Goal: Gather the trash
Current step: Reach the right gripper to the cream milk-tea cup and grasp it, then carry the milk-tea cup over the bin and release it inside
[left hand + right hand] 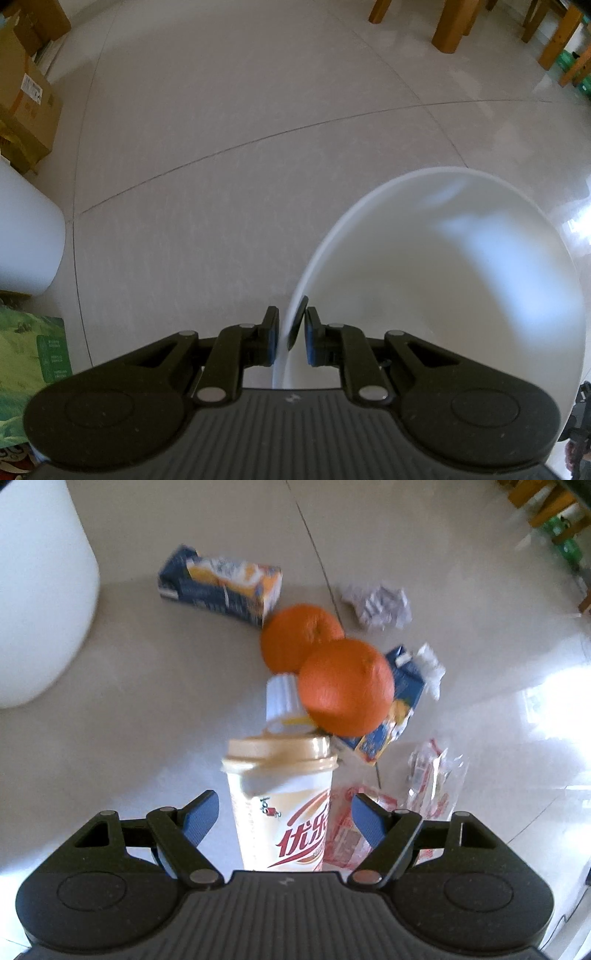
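In the left wrist view my left gripper (291,334) is shut on the rim of a white bin (443,280), whose open mouth fills the lower right. In the right wrist view my right gripper (285,819) is open, and a milk tea cup (284,812) with a beige lid stands between its blue fingers (201,818) without touching them. Beyond the cup on the floor lie two oranges (345,686), a white bottle cap (282,696), two blue juice cartons (221,585), crumpled paper (378,605) and red-printed plastic wrappers (432,775).
A second white container (26,240) stands at the left, and a white container (37,590) also shows in the right wrist view. Cardboard boxes (26,92) and a green box (33,362) line the left side. Wooden furniture legs (450,26) stand far ahead on the tiled floor (240,129).
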The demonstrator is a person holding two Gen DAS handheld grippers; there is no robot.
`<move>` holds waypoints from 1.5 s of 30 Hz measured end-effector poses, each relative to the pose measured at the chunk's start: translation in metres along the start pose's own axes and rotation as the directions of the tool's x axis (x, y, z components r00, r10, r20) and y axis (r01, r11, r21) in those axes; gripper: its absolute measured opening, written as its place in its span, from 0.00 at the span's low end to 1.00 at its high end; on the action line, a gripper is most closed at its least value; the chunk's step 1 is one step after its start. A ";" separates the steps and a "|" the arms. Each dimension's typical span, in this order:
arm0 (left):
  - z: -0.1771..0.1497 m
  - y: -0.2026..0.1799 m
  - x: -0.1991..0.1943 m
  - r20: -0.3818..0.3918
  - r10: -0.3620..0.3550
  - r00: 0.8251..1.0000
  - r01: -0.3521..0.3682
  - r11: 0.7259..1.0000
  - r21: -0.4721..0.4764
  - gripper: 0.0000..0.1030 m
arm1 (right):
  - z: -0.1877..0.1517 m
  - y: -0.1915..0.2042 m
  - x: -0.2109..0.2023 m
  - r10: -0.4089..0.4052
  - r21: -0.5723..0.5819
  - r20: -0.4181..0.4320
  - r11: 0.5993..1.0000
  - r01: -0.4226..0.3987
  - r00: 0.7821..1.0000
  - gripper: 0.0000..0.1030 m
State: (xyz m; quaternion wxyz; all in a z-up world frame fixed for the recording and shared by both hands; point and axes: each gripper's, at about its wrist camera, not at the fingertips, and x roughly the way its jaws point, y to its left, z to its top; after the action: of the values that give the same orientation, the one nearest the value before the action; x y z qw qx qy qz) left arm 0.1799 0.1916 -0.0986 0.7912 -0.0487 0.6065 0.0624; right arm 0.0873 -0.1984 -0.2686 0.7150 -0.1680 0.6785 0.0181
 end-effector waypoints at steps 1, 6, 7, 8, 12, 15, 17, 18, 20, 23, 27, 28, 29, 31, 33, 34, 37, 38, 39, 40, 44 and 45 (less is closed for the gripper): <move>0.000 0.000 0.000 0.000 -0.001 1.000 0.001 1.000 0.001 0.12 | 0.000 -0.001 0.004 0.007 0.008 -0.007 1.000 -0.007 1.000 0.80; -0.001 0.000 0.002 -0.002 0.002 1.000 -0.002 1.000 0.004 0.12 | 0.002 -0.002 0.020 0.010 0.020 -0.018 1.000 -0.009 1.000 0.80; 0.000 0.000 0.002 -0.002 0.002 1.000 -0.002 1.000 0.004 0.12 | 0.003 -0.002 0.021 0.010 0.018 -0.018 1.000 -0.010 1.000 0.80; -0.001 0.000 0.002 -0.003 0.001 1.000 -0.001 1.000 0.001 0.12 | 0.003 -0.001 0.022 0.010 0.018 -0.018 1.000 -0.010 1.000 0.80; 0.001 0.001 0.002 -0.007 -0.001 1.000 0.001 1.000 -0.004 0.12 | 0.004 0.000 0.030 0.013 0.030 -0.028 0.999 -0.012 1.000 0.80; 0.001 0.001 0.002 -0.006 -0.001 1.000 0.001 1.000 -0.001 0.12 | 0.003 0.001 0.034 0.009 0.028 -0.034 1.000 -0.008 0.999 0.77; 0.001 0.001 0.002 -0.007 -0.001 1.000 0.001 1.000 -0.002 0.12 | 0.002 0.001 0.035 0.007 0.029 -0.036 1.000 -0.006 0.999 0.75; 0.001 0.002 0.002 -0.007 -0.002 1.000 0.002 1.000 -0.002 0.12 | 0.002 0.001 0.034 0.005 0.032 -0.035 0.999 -0.004 0.999 0.75; 0.001 0.002 0.002 -0.007 -0.002 1.000 0.002 1.000 -0.002 0.12 | 0.002 -0.001 0.033 0.007 0.042 -0.033 0.999 -0.005 0.999 0.75; 0.001 0.002 0.002 -0.007 -0.001 1.000 0.001 1.000 -0.002 0.12 | 0.002 -0.003 0.028 0.009 0.059 -0.036 0.998 -0.007 0.999 0.75; 0.000 0.002 0.003 -0.006 0.003 1.000 -0.003 1.000 0.002 0.12 | 0.004 -0.006 0.009 0.019 0.073 -0.029 0.997 -0.017 0.999 0.75; 0.000 0.002 0.003 -0.006 0.003 1.000 -0.003 1.000 0.000 0.12 | 0.005 -0.007 0.002 0.021 0.075 -0.023 0.997 -0.019 1.000 0.75; 0.000 0.002 0.003 -0.006 0.002 1.000 -0.002 1.000 -0.001 0.12 | 0.006 -0.007 -0.006 0.028 0.077 -0.018 0.997 -0.027 0.999 0.75; 0.000 0.002 0.003 -0.006 0.001 1.000 -0.001 1.000 -0.001 0.12 | 0.008 -0.007 -0.021 0.034 0.075 -0.009 0.997 -0.033 0.999 0.74; 0.000 0.002 0.003 -0.005 0.001 1.000 -0.001 1.000 -0.002 0.12 | 0.011 -0.008 -0.040 0.042 0.070 0.012 0.997 -0.042 0.999 0.74; 0.000 0.002 0.003 -0.005 0.002 1.000 -0.002 1.000 -0.001 0.12 | 0.012 -0.007 -0.049 0.044 0.067 0.025 0.997 -0.046 0.999 0.74; 0.000 0.002 0.003 -0.004 0.003 1.000 -0.003 1.000 0.001 0.12 | 0.018 -0.006 -0.083 0.053 0.053 0.070 0.997 -0.057 0.996 0.74; -0.001 0.002 0.002 -0.004 0.003 1.000 -0.003 1.000 0.001 0.12 | 0.021 -0.005 -0.095 0.057 0.042 0.083 0.997 -0.061 0.995 0.74; -0.001 0.002 0.002 -0.004 0.003 1.000 -0.003 1.000 0.002 0.12 | 0.023 -0.005 -0.107 0.062 0.026 0.096 0.998 -0.065 0.993 0.74; -0.001 0.002 0.002 -0.005 0.003 1.000 -0.003 1.000 0.004 0.12 | 0.026 -0.003 -0.119 0.066 0.009 0.111 0.998 -0.068 0.992 0.74; -0.001 0.001 0.002 -0.004 0.006 1.000 -0.006 1.000 0.008 0.13 | 0.037 0.006 -0.174 0.097 -0.065 0.155 0.994 -0.088 0.983 0.74; -0.001 0.000 0.002 -0.004 0.007 1.000 -0.007 1.000 0.008 0.13 | 0.040 0.009 -0.187 0.105 -0.084 0.164 0.992 -0.092 0.981 0.74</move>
State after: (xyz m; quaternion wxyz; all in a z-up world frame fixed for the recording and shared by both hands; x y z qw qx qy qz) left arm 0.1795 0.1920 -0.1011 0.7899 -0.0436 0.6085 0.0629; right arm 0.1088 -0.1416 -0.0869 0.7611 -0.1593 0.6218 0.0934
